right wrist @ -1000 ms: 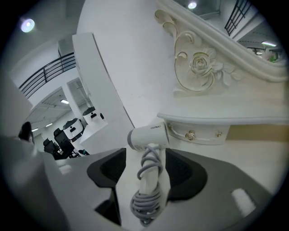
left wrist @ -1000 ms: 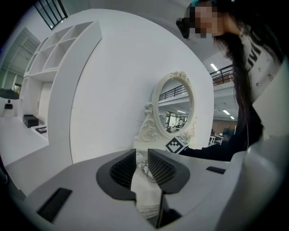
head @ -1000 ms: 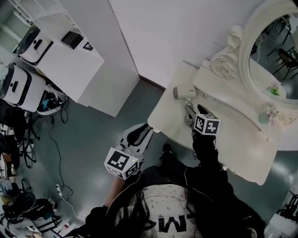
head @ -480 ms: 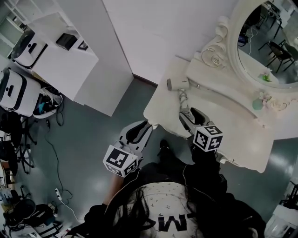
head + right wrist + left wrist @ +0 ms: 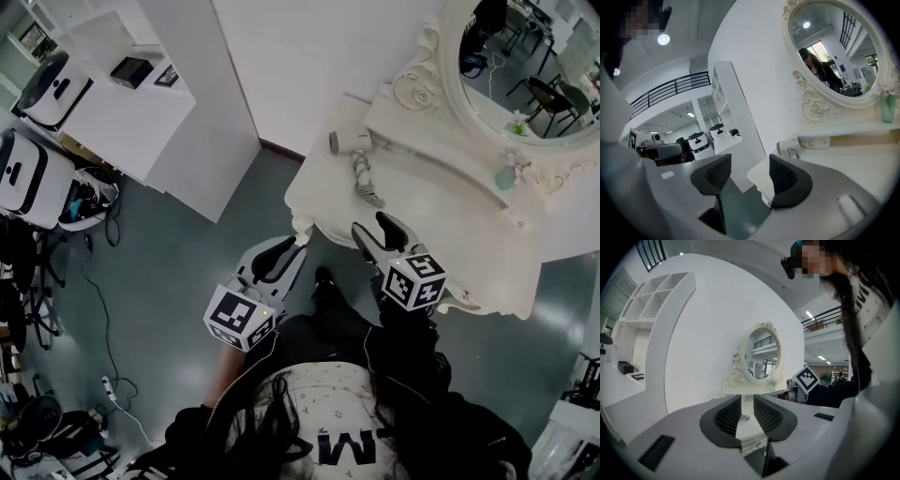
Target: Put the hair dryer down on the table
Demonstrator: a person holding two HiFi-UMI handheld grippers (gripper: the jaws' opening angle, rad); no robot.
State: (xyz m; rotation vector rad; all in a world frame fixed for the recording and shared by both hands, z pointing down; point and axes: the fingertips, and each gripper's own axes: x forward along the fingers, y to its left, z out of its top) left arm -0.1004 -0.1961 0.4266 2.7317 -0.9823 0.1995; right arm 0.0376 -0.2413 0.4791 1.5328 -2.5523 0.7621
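head view, far left: two white robot units (image 5: 30, 178) are standing on the grey floor (image 5: 169, 281) with cables (image 5: 98, 202) bunching beside them. A white shelving block (image 5: 112, 105) next to them is carrying a small black box (image 5: 131, 69)

left gripper (image 5: 274, 262) is hanging over the floor just off the front-left corner of the dressing table (image 5: 441, 225), marker cube (image 5: 240, 319) facing up. Left gripper view: jaws are standing a narrow gap apart with nothing between them, only the table edge showing through, so it is released and empty

the person's dark shoe (image 5: 323, 281) is showing between the two grippers

hair dryer (image 5: 345, 142) is lying on its side on the tabletop near the back-left corner, up against the raised rear ledge, barrel end pointing left. Its cord (image 5: 364, 180) is trailing from it toward the front of the table. Nothing is touching the dryer, and it is sitting well apart from both grippers

right gripper (image 5: 378, 236) is hovering with its jaw tips over the table's front edge, pointing toward the dryer. Right gripper view: jaws are spread wide with nothing held, floor and table corner showing in the gap, dryer lying beyond the right jaw under the ledge

far right: the oval mirror (image 5: 525, 66) in its ornate white frame is standing on the ledge, with a small teal bottle (image 5: 506, 175) sitting at its base
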